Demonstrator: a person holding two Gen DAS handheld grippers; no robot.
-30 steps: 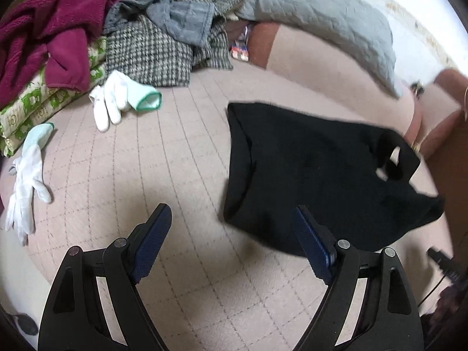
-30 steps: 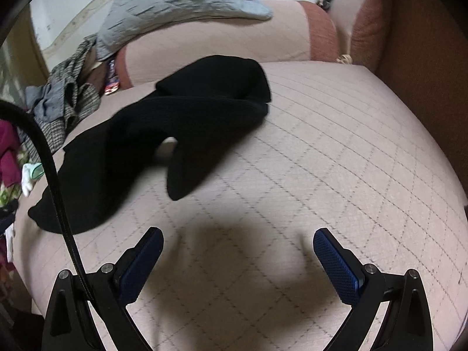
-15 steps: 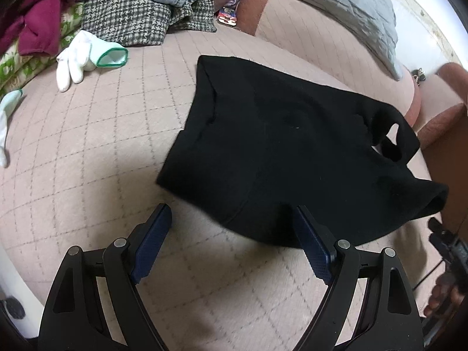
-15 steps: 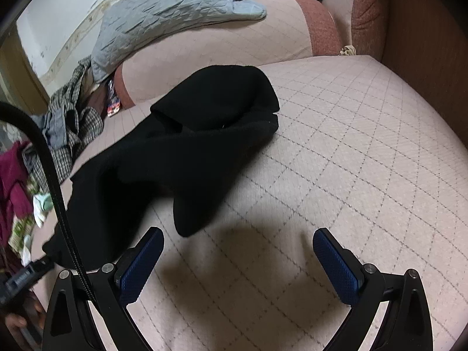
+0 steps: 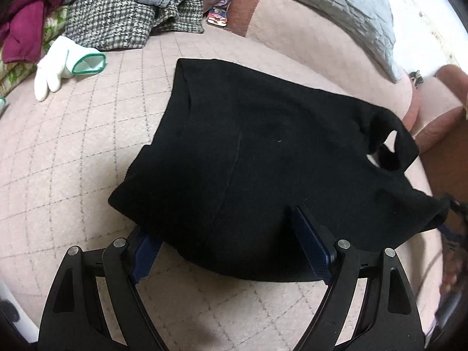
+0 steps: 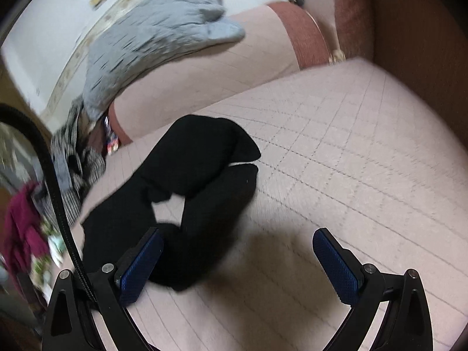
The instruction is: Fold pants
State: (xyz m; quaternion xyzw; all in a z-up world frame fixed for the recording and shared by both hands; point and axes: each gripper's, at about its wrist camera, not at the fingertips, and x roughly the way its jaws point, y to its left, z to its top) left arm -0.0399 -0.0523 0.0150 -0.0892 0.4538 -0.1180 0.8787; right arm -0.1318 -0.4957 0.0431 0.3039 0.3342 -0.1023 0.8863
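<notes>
- Black pants point(image 5: 263, 161): lying partly bunched on the pink quilted sofa seat point(image 5: 73, 152), legs trailing toward 3 o'clock in the left wrist view.
- Left gripper point(image 5: 225, 239): jaws spread wide, straddling the pants' near edge; nothing clamped.
- Right gripper point(image 6: 237, 263): jaws wide apart, empty; pants point(image 6: 199, 181) at its 11 o'clock.
- White glove point(image 5: 63, 64): at 10 o'clock.

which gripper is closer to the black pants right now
Left. The left gripper is open with the near edge of the black pants lying between its fingers. The right gripper is open too; only its left finger reaches the fabric.
</notes>
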